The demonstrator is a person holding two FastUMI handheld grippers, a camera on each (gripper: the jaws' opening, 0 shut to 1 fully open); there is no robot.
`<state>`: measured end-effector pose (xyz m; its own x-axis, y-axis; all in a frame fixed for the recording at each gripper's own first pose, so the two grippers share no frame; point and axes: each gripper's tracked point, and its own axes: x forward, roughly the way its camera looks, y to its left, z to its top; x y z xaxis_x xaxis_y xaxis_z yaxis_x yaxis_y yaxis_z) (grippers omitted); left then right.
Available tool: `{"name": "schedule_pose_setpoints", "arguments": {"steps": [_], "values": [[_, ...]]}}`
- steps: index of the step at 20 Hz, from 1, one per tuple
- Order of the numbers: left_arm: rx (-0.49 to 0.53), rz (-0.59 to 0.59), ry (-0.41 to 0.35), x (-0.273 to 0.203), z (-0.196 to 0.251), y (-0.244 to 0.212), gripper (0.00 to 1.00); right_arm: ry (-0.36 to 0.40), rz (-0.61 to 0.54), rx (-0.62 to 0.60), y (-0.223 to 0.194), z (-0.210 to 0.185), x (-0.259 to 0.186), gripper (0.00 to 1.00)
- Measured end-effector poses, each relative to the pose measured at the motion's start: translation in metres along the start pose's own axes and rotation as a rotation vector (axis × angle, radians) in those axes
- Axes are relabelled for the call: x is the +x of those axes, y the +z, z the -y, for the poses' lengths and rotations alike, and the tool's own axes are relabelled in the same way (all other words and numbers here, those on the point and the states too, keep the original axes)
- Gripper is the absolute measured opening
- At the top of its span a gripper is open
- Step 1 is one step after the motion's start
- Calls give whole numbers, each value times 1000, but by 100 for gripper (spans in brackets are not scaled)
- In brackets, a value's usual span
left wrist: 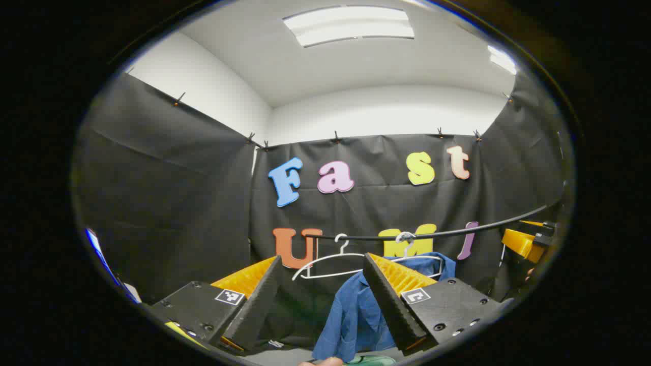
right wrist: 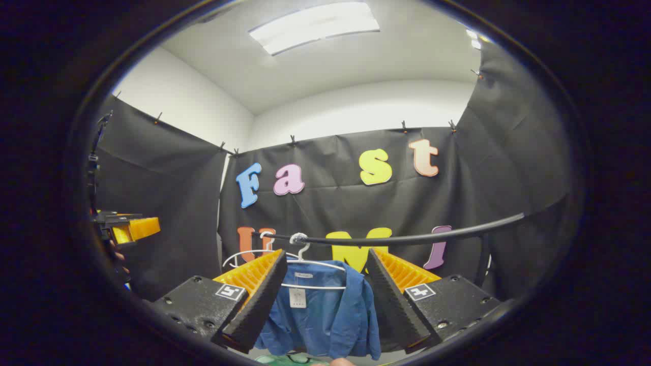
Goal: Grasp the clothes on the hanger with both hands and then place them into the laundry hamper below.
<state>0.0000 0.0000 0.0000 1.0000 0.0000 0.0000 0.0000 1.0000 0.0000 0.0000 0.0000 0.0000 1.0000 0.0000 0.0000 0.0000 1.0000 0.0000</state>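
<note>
Only partly seen, hamper (right wrist: 285,359): a green sliver at the near bottom edge below the shirt; contents cannot be told.
Shirt (right wrist: 325,310): blue, hanging on a white hanger (right wrist: 305,264) from the black rail (right wrist: 407,236), far ahead.
Spare hanger (left wrist: 325,264): white, bare, left of the shirt on the rail.
Left gripper (left wrist: 325,300): fingers apart, holding nothing, short of the shirt.
Right gripper (right wrist: 325,300): fingers apart, holding nothing, shirt seen between them.
Shirt bottom: cut off.
</note>
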Motion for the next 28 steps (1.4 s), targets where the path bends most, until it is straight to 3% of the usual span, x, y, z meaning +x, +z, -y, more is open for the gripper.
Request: {"name": "schedule_pose_setpoints", "arguments": {"steps": [3, 5, 6, 7, 8, 18, 20, 28], "values": [[4, -30, -39, 21, 9, -21, 100, -44, -23, -28, -15, -3, 11, 99], [-12, -43, -66, 30, 13, -30, 92, -80, -46, -27, -24, 0, 16, 99], [-18, -52, -80, 35, 17, -35, 96, -93, -53, -21, -27, 0, 18, 99], [-21, -60, -92, 39, 20, -40, 92, -103, -56, -17, -30, 0, 20, 99], [-20, -64, -103, 43, 21, -43, 100, -114, -57, -19, -31, 1, 20, 99], [-27, -88, -110, 63, 15, -64, 100, -171, -107, -1, -63, -7, 39, 99], [-41, -99, -124, 66, 16, -72, 96, -178, -128, -8, -74, -13, 45, 99], [-61, -177, -214, 87, 43, -116, 100, -253, -198, -81, -118, -24, 73, 99]]}}
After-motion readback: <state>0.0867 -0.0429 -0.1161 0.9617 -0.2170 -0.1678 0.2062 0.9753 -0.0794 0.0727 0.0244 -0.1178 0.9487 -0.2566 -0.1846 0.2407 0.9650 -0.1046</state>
